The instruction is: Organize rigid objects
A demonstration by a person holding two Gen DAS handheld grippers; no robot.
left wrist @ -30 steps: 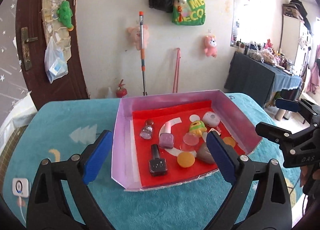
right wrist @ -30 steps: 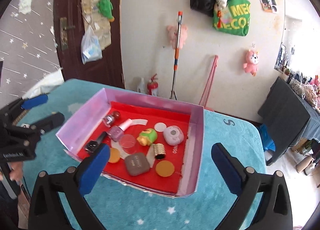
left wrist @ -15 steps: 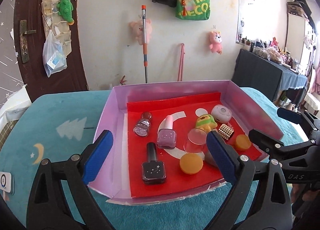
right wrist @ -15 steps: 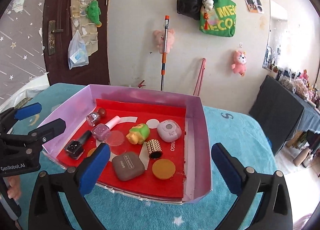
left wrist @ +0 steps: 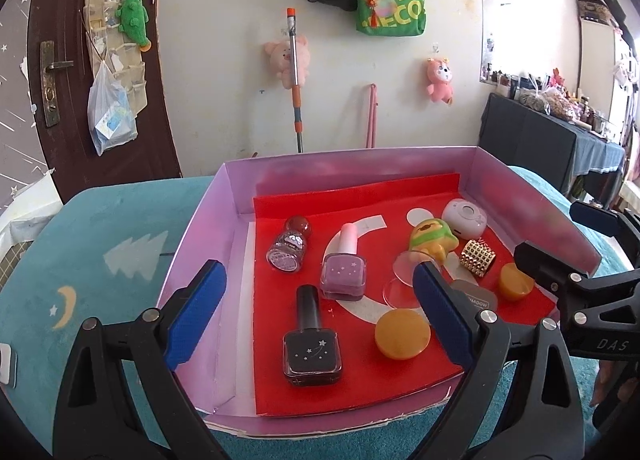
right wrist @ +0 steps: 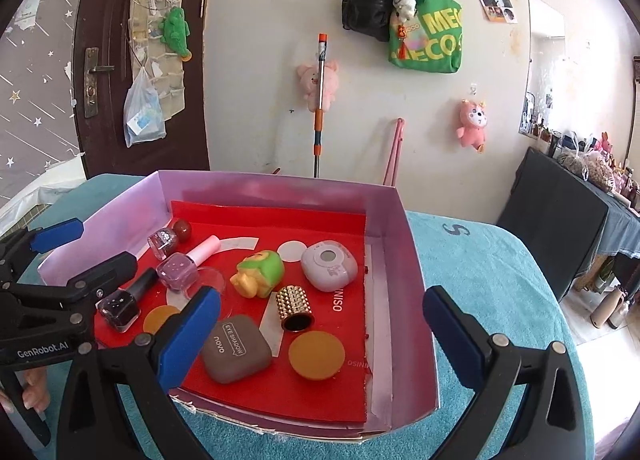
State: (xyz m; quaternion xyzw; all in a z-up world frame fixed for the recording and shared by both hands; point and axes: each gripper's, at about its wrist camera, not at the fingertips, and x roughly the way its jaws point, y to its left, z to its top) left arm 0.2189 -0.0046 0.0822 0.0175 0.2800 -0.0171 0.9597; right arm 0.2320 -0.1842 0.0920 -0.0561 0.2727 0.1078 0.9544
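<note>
Both grippers now sit closer to the shallow pink cardboard tray (left wrist: 208, 227) than before; left gripper (left wrist: 318, 316) fingers spread over the black square nail-polish bottle (left wrist: 312, 344), right gripper (right wrist: 320, 334) fingers spread, holding nothing.

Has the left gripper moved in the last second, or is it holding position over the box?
Yes. The left gripper has come forward toward the pink box: in its own view the box and the black polish bottle grew, against the far wall.
</note>
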